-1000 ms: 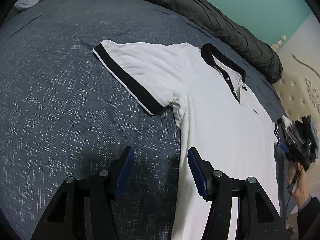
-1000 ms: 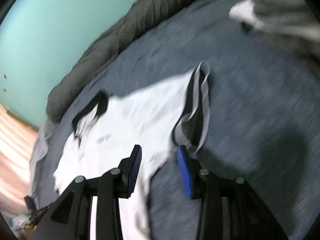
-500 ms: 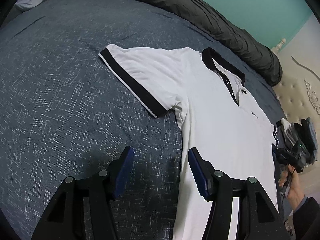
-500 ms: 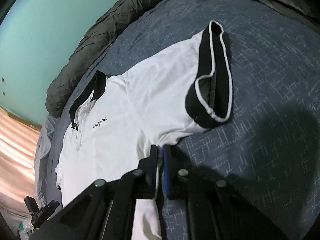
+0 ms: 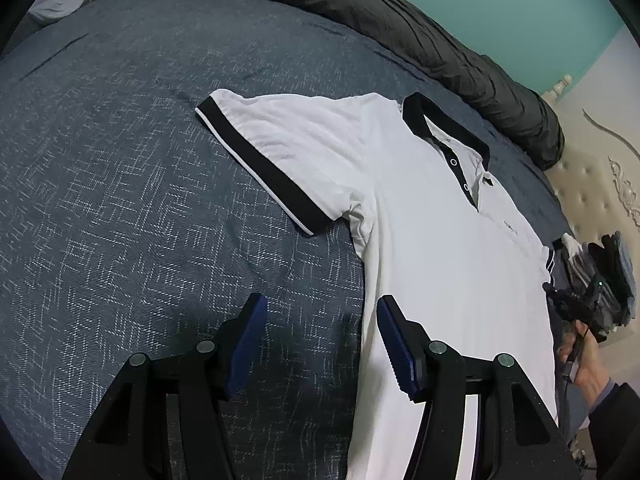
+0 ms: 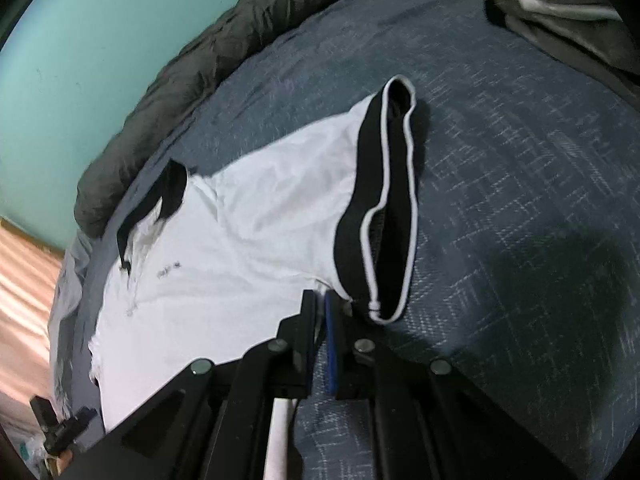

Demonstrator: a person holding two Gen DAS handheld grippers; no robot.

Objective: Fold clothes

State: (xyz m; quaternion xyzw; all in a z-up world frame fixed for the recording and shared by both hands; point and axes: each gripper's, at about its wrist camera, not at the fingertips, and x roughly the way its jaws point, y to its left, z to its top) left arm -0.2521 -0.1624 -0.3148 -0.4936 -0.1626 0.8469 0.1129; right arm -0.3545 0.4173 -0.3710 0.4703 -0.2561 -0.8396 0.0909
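A white short-sleeved polo shirt with black collar and black cuff bands [image 5: 432, 240] is spread face-up and unfolded on the dark blue woven bedcover [image 5: 120, 200], its long axis running from the collar, far from the tools, back to the hem near them. To the shirt's left, the left tool [image 5: 320, 344] is held released just off the side seam below the sleeve, one pad over the bedcover, the other at the shirt's edge. At the shirt's right side, the right tool [image 6: 320, 320] is clenched on the fabric below the armpit, beside the black cuff [image 6: 384, 200], and so appears the better placed to carry that side across.
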